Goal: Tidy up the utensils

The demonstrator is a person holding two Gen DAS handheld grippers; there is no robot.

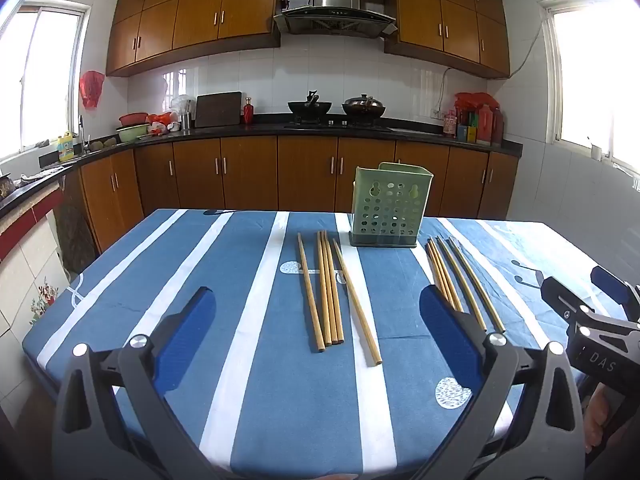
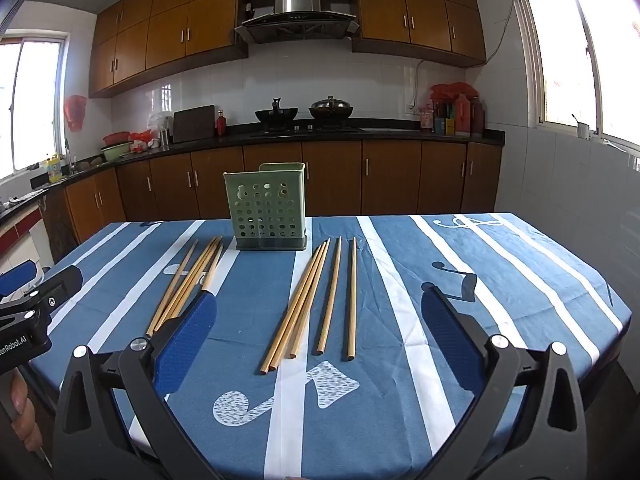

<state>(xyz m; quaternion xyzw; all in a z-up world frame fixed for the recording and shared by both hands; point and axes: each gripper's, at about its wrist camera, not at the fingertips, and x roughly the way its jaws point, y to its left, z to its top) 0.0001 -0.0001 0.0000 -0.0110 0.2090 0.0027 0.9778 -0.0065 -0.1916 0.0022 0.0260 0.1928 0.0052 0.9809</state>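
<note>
Progress: nothing stowed | holder (image 1: pixel 390 206) seemingly empty | chopsticks: one bunch (image 1: pixel 332 292) left-front of holder, another (image 2: pixel 308 300) right-front | left gripper (image 1: pixel 316 336), right gripper (image 2: pixel 318 332) spread wide, nothing gripped | all sticks left.

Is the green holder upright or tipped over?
Upright. The green holder stands on its dark base on the tablecloth, open end up, with chopsticks lying flat in front.

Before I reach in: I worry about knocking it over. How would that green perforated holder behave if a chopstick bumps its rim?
The green utensil holder looks like thin, hole-riddled plastic, so probably light. It stands tall on a narrow dark base, so a push at the rim may tip or slide it across the tablecloth.
</note>
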